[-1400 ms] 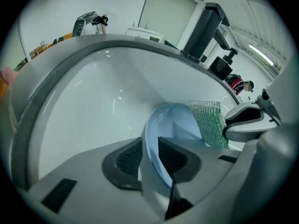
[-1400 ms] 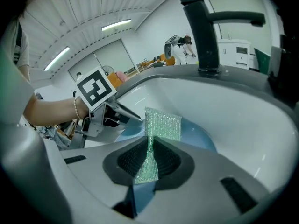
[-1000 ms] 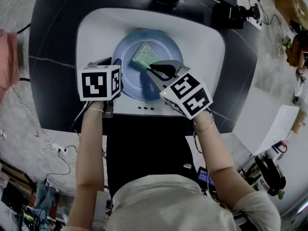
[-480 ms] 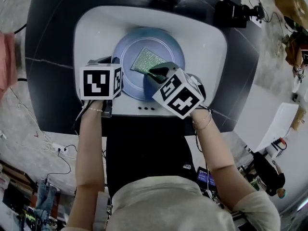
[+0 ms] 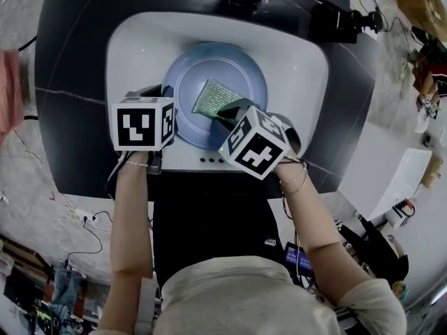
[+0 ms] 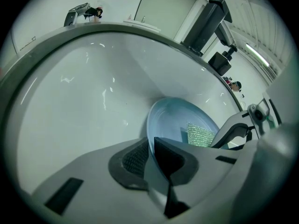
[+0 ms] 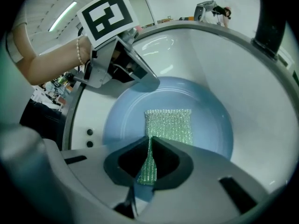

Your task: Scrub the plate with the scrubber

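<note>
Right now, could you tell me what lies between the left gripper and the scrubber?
Only bare plate lies between the left gripper and scrubber, per the left gripper view.

One plate (image 5: 183,72), one scrubber (image 5: 214,95) — two tongs (image 6: 150,149) (image 7: 149,158)

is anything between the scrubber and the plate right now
Nothing visible. The scrubber, pinched by the right gripper, lies directly on the plate; the left gripper clamps the plate's rim, off to the side.
</note>
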Available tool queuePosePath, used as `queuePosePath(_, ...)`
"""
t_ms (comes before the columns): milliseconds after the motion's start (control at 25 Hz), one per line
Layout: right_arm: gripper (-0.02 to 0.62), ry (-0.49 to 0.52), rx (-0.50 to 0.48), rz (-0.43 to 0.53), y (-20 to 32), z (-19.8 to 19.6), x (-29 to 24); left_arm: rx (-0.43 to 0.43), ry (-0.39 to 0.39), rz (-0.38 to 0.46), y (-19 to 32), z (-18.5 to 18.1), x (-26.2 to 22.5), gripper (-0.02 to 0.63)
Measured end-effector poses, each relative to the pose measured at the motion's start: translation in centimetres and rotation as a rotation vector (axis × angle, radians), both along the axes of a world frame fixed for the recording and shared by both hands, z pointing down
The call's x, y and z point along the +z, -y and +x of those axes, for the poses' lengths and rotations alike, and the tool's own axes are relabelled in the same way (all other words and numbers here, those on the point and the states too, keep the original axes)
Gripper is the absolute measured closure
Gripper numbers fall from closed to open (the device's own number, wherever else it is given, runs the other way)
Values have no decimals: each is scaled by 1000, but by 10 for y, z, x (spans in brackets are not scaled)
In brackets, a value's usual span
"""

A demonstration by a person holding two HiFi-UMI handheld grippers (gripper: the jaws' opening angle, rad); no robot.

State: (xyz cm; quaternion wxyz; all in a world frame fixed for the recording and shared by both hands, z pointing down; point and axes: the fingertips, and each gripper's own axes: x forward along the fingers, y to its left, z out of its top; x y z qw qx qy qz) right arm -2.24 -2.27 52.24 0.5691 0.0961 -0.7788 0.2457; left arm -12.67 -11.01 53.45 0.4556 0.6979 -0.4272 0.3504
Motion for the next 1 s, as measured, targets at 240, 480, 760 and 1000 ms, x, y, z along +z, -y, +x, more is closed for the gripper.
queuePosePath(240, 555, 25, -55, -55, -17, -16, -5, -11, -8, -6, 1, 0, 0, 554)
queuePosePath(480, 557, 107, -39, -105, -18, -38, -8, -17, -11, -4, 2, 0, -2, 555)
queuePosePath(760, 558, 171, 41, -103, 3, -58, -5, -16, -10, -6, -1, 1, -4, 555)
queuePosePath(1000, 558, 163, 6, -74, 25, -61, 3, -23, 8, -3, 1, -3, -4, 558)
